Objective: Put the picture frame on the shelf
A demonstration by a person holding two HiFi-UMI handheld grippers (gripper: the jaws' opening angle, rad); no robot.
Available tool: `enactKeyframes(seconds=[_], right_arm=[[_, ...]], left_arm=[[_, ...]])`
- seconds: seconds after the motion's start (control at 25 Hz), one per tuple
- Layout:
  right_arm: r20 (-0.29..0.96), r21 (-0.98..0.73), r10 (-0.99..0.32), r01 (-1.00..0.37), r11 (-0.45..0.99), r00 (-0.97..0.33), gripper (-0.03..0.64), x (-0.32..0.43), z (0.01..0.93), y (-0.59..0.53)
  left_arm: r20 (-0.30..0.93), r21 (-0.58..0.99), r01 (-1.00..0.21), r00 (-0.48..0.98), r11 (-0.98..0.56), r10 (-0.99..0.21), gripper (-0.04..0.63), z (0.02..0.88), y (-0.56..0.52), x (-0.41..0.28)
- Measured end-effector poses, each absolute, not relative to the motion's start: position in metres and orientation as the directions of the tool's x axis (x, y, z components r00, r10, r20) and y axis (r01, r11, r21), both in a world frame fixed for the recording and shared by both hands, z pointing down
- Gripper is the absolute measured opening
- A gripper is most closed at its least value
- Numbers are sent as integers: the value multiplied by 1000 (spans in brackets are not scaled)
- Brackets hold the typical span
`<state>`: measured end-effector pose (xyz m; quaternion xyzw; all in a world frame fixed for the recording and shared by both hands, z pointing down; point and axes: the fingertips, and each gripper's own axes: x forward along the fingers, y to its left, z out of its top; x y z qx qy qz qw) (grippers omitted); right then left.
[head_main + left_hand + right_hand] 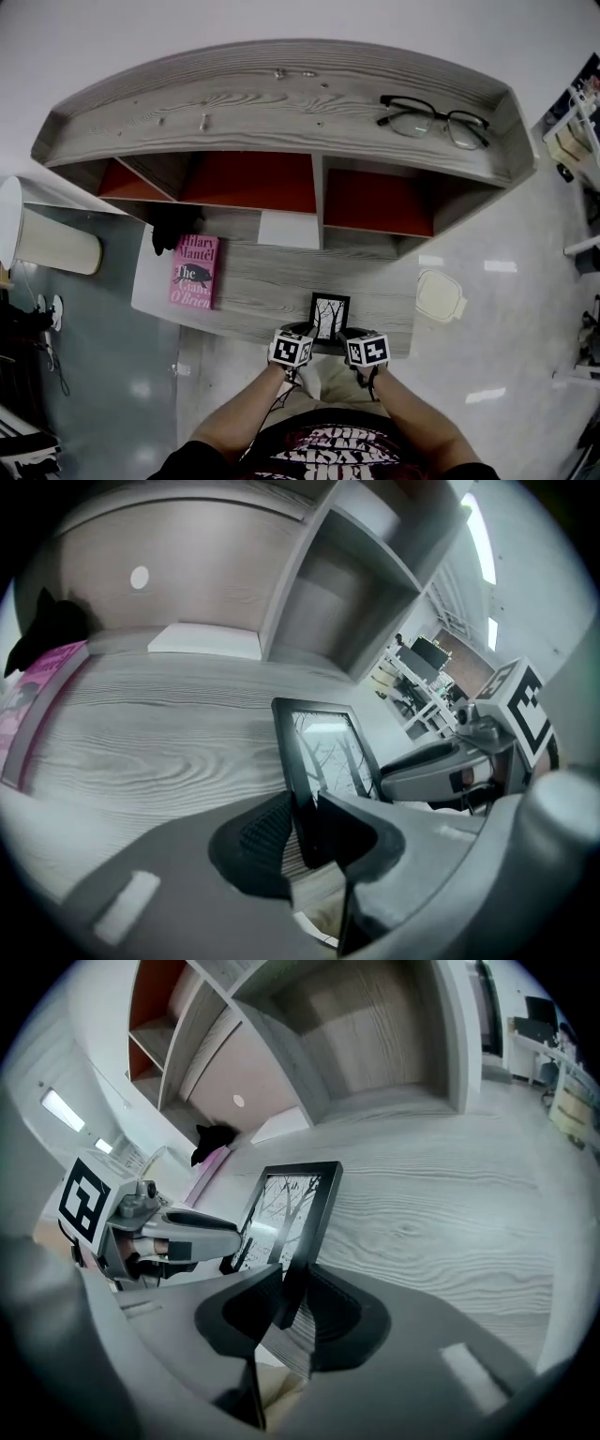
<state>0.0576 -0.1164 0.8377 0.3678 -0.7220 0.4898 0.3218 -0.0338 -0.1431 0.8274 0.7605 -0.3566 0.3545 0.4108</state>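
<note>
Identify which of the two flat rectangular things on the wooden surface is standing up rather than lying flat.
The black picture frame, clamped between left tool and right tool at the near edge; the pink book lies flat.

A pink book (194, 271) is laid on the lower board of the grey shelf (272, 277). A picture frame (329, 315) is seen right of the book, and glasses (434, 119) are laid on top.

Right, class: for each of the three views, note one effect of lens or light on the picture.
Head view: the shelf bows into an arc; lamp glare spots the floor. Left gripper view: black corners ring a round image; a ceiling light is washed out. Right gripper view: same black ring; the frame is sharp.
</note>
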Motion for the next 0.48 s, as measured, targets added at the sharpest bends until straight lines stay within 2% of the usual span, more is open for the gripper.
enactKeyframes(seconds=[0.48], right_arm=[[775, -447, -347, -846, 291, -528, 109, 80, 780, -143]], left_arm=[[780, 351, -830, 515, -433, -356, 91, 767, -164, -12]])
